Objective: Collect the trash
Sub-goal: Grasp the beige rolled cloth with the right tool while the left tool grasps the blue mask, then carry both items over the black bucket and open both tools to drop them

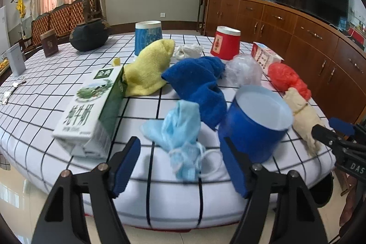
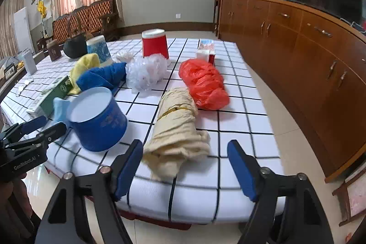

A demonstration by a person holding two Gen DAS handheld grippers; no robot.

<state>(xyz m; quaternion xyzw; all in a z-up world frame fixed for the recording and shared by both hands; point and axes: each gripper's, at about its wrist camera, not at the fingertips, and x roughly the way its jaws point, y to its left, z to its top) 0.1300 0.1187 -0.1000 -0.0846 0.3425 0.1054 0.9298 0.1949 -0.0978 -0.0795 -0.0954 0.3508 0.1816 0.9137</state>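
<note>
Crumpled light-blue mask [image 1: 180, 141] at table [image 1: 34, 93] near edge, ahead of spread, empty left gripper [image 1: 183, 166]; beige bundle [image 2: 176, 129] likewise before spread, empty right gripper [image 2: 185, 166]: advisable to straddle each fully before pinching, avoiding blue cup [image 1: 254, 120].

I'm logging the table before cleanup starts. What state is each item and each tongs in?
left tongs: open, empty, near the face mask
right tongs: open, empty, near the beige cloth
face mask: crumpled
beige cloth: rolled, banded
dark blue cup: upside down, tilted
red cup: upside down
milk carton: lying flat
red bag: bunched
blue towel: crumpled
</note>
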